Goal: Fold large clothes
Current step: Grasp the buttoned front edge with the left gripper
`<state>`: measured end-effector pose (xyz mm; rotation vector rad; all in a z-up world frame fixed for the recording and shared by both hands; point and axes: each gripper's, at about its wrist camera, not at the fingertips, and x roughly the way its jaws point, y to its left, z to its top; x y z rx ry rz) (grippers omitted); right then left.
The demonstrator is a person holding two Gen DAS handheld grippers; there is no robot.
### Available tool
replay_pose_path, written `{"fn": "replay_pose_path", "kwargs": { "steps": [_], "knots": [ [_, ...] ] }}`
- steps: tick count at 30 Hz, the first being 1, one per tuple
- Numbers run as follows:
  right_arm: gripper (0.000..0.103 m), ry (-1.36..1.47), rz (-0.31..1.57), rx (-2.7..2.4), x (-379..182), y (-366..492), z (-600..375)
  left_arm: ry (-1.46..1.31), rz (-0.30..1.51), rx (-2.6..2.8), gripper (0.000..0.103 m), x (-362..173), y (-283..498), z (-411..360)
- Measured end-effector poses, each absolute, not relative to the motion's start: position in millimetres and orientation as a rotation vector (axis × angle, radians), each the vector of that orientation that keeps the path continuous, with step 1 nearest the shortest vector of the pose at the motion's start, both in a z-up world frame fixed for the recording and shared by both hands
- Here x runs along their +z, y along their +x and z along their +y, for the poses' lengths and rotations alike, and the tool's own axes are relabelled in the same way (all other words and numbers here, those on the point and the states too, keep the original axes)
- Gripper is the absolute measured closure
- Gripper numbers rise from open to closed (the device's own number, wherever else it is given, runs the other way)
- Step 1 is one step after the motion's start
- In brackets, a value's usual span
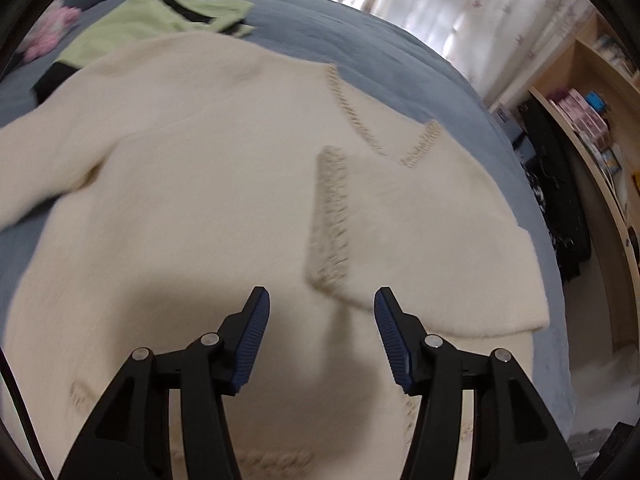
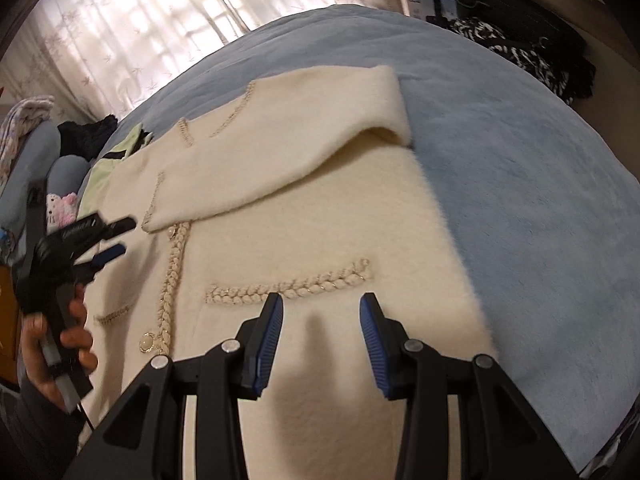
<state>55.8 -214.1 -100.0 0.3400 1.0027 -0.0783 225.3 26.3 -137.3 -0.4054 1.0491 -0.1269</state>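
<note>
A large cream fuzzy jacket (image 1: pixel 200 168) with braided trim lies flat on a blue bed (image 1: pixel 360 52). One sleeve (image 1: pixel 420 240) is folded across its front; it also shows in the right wrist view (image 2: pixel 300 136). My left gripper (image 1: pixel 320 300) is open and empty, just above the jacket near the folded sleeve's cuff. It also shows in the right wrist view (image 2: pixel 116 238). My right gripper (image 2: pixel 322 304) is open and empty, over the jacket (image 2: pixel 320 224) just below a braided pocket trim (image 2: pixel 288 286).
A light green garment with black trim (image 1: pixel 160 16) lies past the jacket. A pink soft toy (image 1: pixel 48 36) and dark clothes (image 2: pixel 88 132) lie near the pillows. A wooden shelf (image 1: pixel 592 128) and dark patterned clothes (image 2: pixel 516 56) stand beside the bed. Curtains (image 2: pixel 140 24) hang behind.
</note>
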Motion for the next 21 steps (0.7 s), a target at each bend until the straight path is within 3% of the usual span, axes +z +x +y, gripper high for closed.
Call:
{"fn": "replay_pose_path", "kwargs": {
  "steps": [11,12,13,14,17,21],
  "knots": [
    [0.063,0.318,0.967,-0.178,-96,96,-242,-0.321,1.121,-0.186,0.051,-167,281,-8],
    [0.063,0.337,0.969,-0.193,-96,100,-251,-0.293,1.126,-0.186,0.054,-166,284,-12],
    [0.063,0.364,0.969,-0.202,-97,103,-259,-0.267,1.128,-0.192,0.066,-164,287,-16],
    [0.063,0.401,0.968,-0.214,-98,107,-270,-0.258,1.129,-0.204,0.085,-162,289,-17],
    [0.063,0.447,0.966,-0.241,-100,114,-286,-0.279,1.141,-0.219,0.086,-149,301,-15],
    [0.063,0.447,0.946,-0.259,-93,122,-292,-0.252,0.995,-0.247,0.087,-97,312,-13]
  ]
}}
